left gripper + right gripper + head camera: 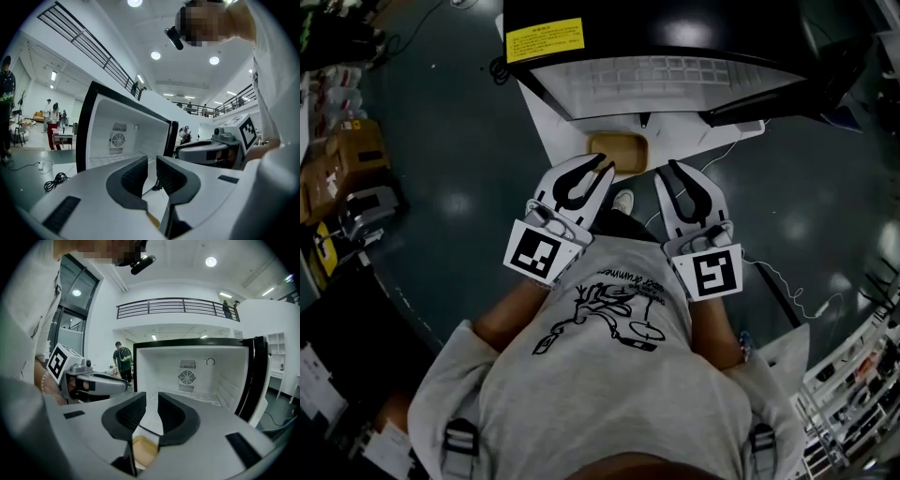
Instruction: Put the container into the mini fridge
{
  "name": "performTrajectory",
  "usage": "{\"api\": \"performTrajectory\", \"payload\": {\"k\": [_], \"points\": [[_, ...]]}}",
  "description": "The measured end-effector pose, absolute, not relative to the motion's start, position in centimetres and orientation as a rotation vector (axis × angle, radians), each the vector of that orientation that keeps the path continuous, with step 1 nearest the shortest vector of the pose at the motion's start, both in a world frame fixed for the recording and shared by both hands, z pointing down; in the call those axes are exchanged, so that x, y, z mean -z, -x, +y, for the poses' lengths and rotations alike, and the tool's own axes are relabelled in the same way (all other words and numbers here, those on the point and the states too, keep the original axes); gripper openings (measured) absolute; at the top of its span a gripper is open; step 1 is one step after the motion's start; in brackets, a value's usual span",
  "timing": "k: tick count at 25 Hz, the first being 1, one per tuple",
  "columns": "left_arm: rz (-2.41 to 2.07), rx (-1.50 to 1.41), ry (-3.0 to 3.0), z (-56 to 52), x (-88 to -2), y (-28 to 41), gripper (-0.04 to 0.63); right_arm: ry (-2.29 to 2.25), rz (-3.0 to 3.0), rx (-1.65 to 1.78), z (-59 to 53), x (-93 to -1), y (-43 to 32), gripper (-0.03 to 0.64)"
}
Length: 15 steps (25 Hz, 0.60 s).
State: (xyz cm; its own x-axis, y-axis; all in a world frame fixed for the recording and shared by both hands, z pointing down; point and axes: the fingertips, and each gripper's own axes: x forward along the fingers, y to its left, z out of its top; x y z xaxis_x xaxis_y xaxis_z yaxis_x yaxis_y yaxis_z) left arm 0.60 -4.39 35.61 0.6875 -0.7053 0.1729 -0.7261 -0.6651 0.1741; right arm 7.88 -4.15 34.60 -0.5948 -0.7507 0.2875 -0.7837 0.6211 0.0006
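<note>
A shallow tan container [617,150] lies on a white board [558,127] just in front of the mini fridge [675,75], whose door [797,84] stands swung open to the right. Both grippers hover side by side just short of the container. My left gripper [602,169] is at its near left corner, the right gripper [670,167] at its near right. Each pair of jaws shows a narrow gap with nothing in it. The right gripper view looks past the jaws [152,397] into the white fridge cavity [192,371], with the container [143,448] below them. The left gripper [152,161] faces the fridge [122,136] too.
A yellow label [545,39] marks the fridge's black top. A black cable [55,180] lies coiled on the floor to the left. Boxes and gear [347,178] line the left side, and shelving [853,394] stands at the lower right. People [122,359] stand in the background.
</note>
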Motion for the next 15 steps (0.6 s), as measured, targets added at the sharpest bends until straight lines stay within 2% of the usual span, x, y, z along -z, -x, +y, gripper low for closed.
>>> {"api": "performTrajectory", "payload": {"k": [15], "points": [[-1.139, -0.269, -2.570, -5.3, -44.5, 1.2, 0.098, -1.226, -2.482, -0.248, -4.9, -42.8, -7.6, 0.097]]}}
